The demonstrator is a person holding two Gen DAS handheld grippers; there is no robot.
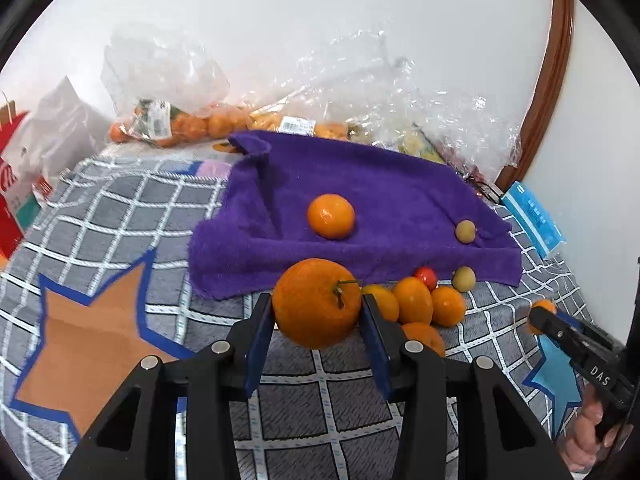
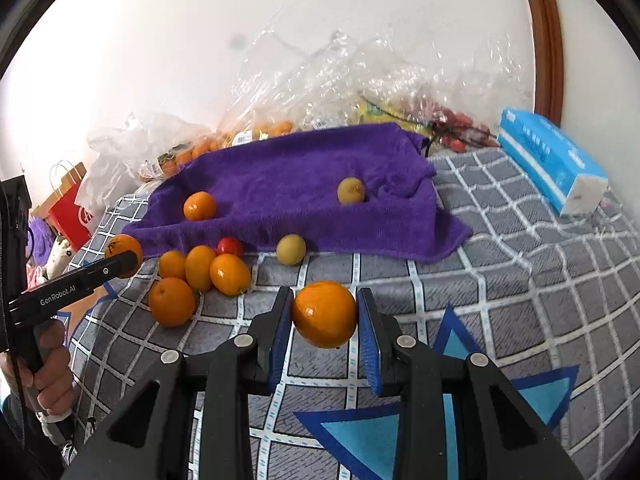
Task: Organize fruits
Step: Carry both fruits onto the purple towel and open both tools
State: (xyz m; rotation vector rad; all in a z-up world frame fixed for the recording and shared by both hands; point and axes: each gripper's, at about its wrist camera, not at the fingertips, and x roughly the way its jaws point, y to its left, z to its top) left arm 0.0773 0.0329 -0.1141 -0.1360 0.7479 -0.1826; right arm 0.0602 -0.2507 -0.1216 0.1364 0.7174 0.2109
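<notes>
Clamped between the blue pads of the left gripper (image 1: 318, 314) sits a large stemmed orange (image 1: 318, 308), lifted clear of the checked quilt (image 1: 120, 216), while the right gripper (image 2: 325, 316) is likewise closed on a smaller orange (image 2: 325, 314) held above the same quilt. Both fruits are round and smooth and caught only at their sides, so my worry is that a quick swing or a slight easing of either grip could let one roll out and drop into the loose cluster (image 2: 200, 276) lying just in front of the purple towel (image 2: 300, 176), scattering it toward the quilt's edge. The towel itself is rumpled and slopes at its front, so a fruit set near that fold would likely roll off again. Counted from the right wrist view: two oranges in the jaws, one orange (image 2: 199, 205) and one yellow-green fruit (image 2: 351, 191) already on the towel, four orange fruits and one red one (image 2: 230, 246) in the cluster, and a second yellow-green fruit (image 2: 291, 249) just beside the towel's front hem. More fruit sits in clear bags (image 1: 168, 92) behind, too jumbled to count.
</notes>
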